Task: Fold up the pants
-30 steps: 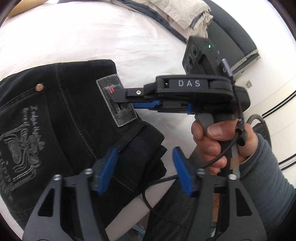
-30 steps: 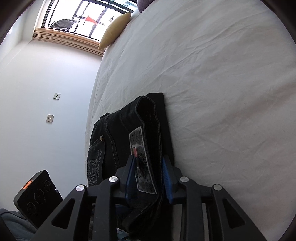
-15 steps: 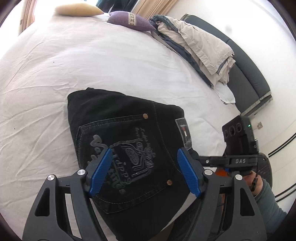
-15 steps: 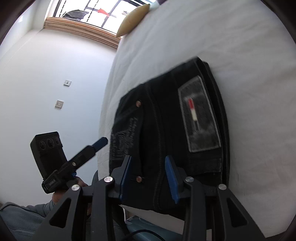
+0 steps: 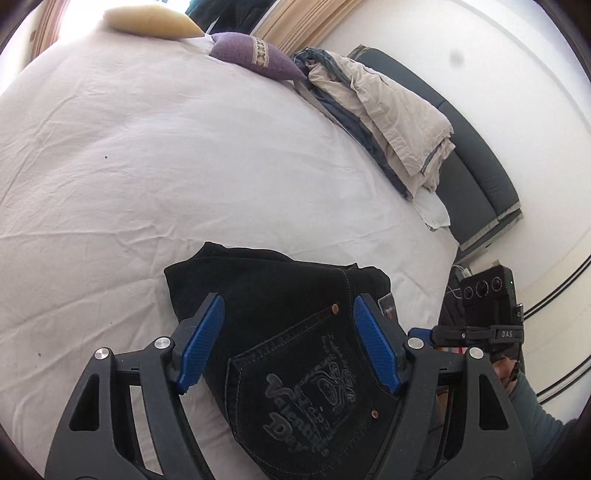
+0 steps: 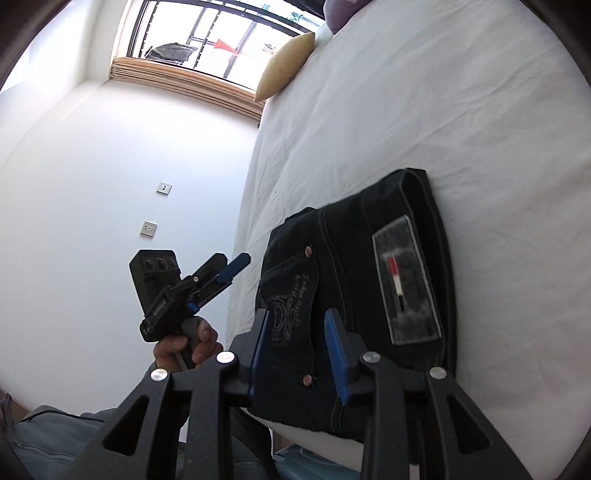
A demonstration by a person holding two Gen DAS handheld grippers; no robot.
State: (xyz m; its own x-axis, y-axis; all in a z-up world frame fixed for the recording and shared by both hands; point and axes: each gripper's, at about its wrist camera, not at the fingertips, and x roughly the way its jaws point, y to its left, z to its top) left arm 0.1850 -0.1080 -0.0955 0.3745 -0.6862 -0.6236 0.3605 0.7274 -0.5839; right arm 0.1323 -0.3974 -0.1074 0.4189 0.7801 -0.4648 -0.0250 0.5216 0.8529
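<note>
On the bed's creased white sheet [image 5: 184, 155] the black denim pants [image 5: 295, 332] lie folded into a thick rectangle near its edge, stitched pocket up, both the left hand-held gripper [image 5: 288, 345] and right hand-held gripper [image 6: 299, 354] above it, blue ribbed pads parted, grasping nothing.

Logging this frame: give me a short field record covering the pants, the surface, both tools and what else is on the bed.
pants: black pants, folded into a compact stack, back pocket and waist patch up
surface: white bed sheet, pants near its edge
left tool: open, above the pants, nothing held
right tool: open, off the pants, nothing held
other items: yellow pillow, purple pillow, beige bedding pile
task state: pants look folded
</note>
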